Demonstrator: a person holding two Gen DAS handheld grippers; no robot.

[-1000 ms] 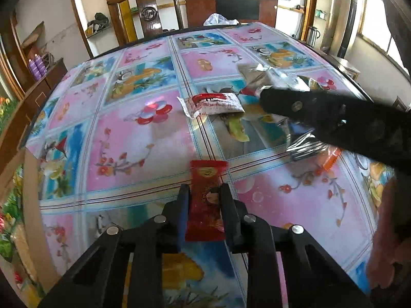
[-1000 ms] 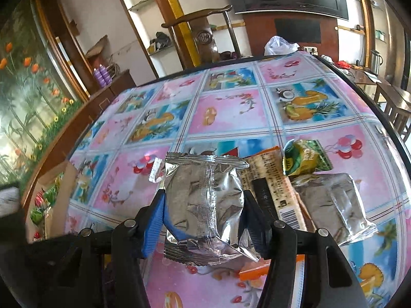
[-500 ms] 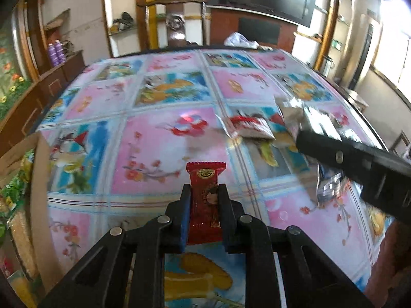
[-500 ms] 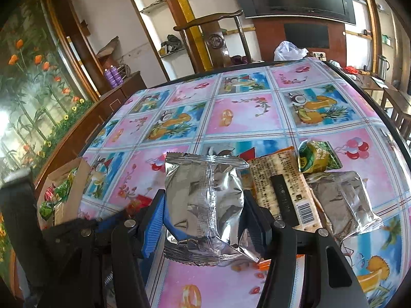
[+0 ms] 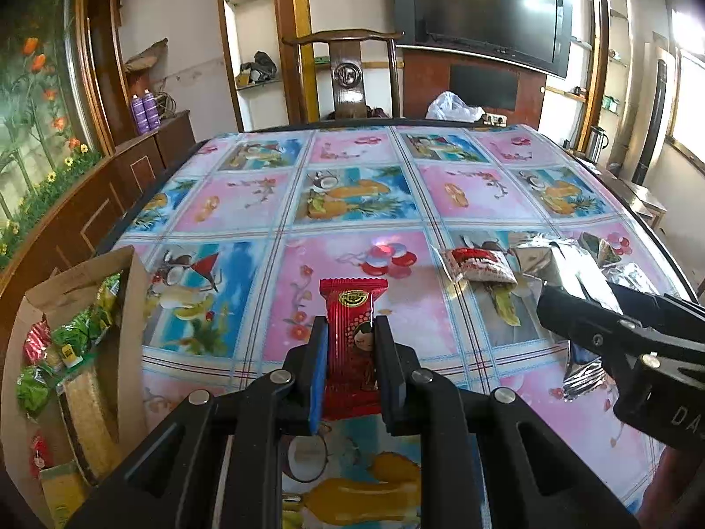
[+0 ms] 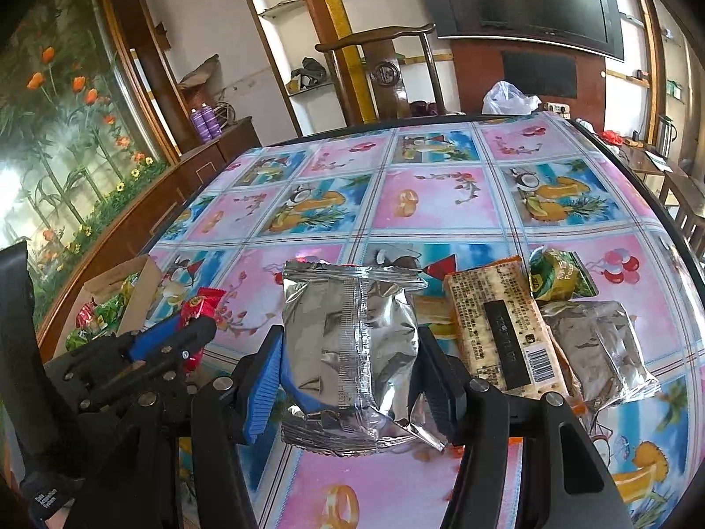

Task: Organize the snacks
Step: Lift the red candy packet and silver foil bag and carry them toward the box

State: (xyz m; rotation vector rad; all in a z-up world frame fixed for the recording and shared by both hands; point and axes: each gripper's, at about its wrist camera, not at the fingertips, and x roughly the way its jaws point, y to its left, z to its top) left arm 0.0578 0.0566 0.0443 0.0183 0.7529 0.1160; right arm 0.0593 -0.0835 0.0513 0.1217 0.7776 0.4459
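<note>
Daylight filled the room, strongest from the window (image 5: 692, 101) at the right of the left wrist view, where it burned out to white. A small red-white glint sat on the glossy tablecloth (image 5: 383, 247), and the silver packet (image 6: 352, 352) threw back hard highlights. Both views were sharp at the centre — straight lines bowed toward the edges, and the corners fell off into black vignette. Shadows were soft and faint.

Two grippers, the left gripper (image 5: 350, 352) and the right gripper (image 6: 352, 379), are each gripping one packet: a red candy bar (image 5: 352, 330) and a silver foil packet (image 6: 352, 352). Four more snacks are lying on the table: a second silver foil packet (image 6: 595, 352), one cracker pack (image 6: 498, 326), one green pea packet (image 6: 559, 275) and one red-and-white packet (image 5: 478, 264). One cardboard box (image 5: 128, 308) is sitting at the table's left edge, with one wooden chair (image 5: 348, 75) standing beyond.
</note>
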